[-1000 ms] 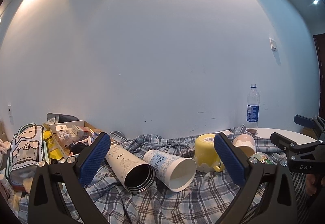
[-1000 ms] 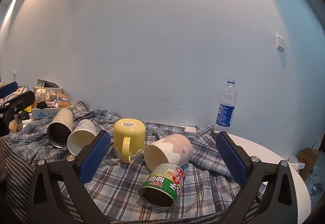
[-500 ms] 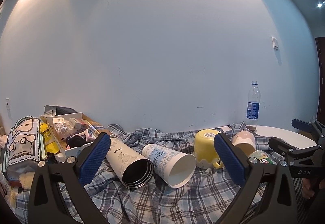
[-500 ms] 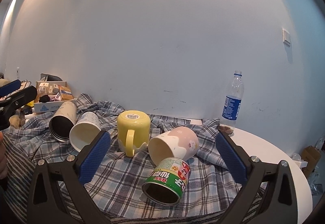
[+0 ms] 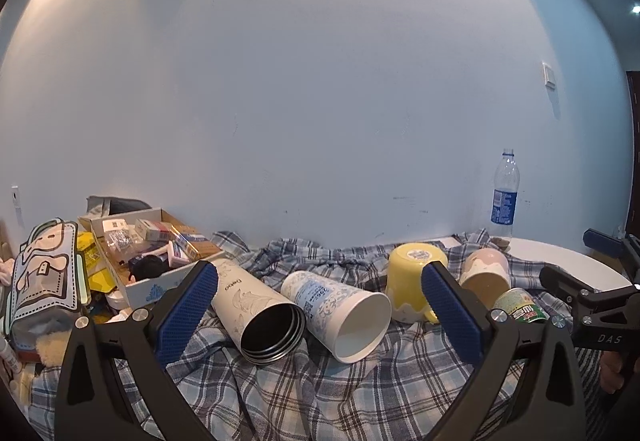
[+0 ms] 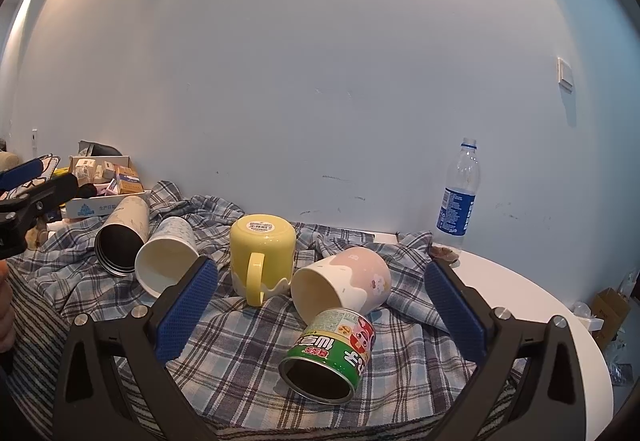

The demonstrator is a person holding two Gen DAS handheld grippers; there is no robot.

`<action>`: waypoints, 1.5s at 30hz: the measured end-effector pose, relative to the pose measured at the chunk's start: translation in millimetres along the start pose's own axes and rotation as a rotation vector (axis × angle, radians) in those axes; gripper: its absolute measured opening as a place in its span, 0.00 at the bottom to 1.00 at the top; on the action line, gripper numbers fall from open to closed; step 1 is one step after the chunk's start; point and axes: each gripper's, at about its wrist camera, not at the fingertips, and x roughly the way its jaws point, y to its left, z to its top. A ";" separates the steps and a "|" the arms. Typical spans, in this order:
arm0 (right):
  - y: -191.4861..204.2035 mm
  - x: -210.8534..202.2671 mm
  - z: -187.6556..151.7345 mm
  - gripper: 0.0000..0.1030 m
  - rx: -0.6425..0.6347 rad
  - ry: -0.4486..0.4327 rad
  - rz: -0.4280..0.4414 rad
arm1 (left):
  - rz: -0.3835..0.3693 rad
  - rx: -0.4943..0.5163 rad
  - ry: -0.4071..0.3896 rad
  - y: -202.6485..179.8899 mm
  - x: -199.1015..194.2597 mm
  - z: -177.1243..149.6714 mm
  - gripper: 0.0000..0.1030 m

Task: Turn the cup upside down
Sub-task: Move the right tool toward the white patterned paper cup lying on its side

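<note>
Several cups lie on a plaid cloth (image 6: 240,353). A steel-lined tumbler (image 5: 256,317) and a white paper cup (image 5: 340,309) lie on their sides, mouths toward me. A yellow mug (image 6: 260,253) stands upside down. A pink cup (image 6: 344,281) and a green can (image 6: 332,353) lie on their sides. My left gripper (image 5: 320,317) is open and empty, just in front of the tumbler and paper cup. My right gripper (image 6: 320,313) is open and empty, in front of the pink cup and can.
A cardboard box (image 5: 148,261) of small items and a cartoon pouch (image 5: 44,281) sit at the left. A water bottle (image 6: 458,197) stands by the wall on the white round table (image 6: 532,305). The wall is close behind.
Both grippers have moved slightly forward and the views have tilted down a little. The cups look a bit nearer. Nothing was grasped.
</note>
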 end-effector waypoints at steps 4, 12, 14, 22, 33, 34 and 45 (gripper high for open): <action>-3.1 2.5 -1.2 1.00 0.013 0.006 0.010 | 0.039 -0.020 0.040 12.9 18.0 19.8 1.00; 3.8 17.7 5.4 1.00 -0.019 0.084 0.040 | 0.016 -0.091 0.028 47.0 28.0 13.7 1.00; 5.6 18.8 9.8 1.00 -0.023 0.095 0.051 | 0.006 -0.118 0.093 53.7 37.9 8.0 1.00; 44.6 49.8 49.7 1.00 -0.026 0.218 0.172 | 0.061 -0.222 0.124 76.7 44.6 3.6 1.00; 142.8 137.3 34.2 1.00 -0.115 0.438 0.293 | 0.059 -0.343 0.241 104.8 67.5 -10.1 1.00; 149.6 143.5 30.5 1.00 -0.131 0.447 0.285 | 0.045 -0.353 0.259 105.9 71.2 -12.0 1.00; 178.6 181.8 3.9 0.85 -0.209 0.562 0.327 | 0.025 -0.368 0.296 104.1 78.6 -17.2 1.00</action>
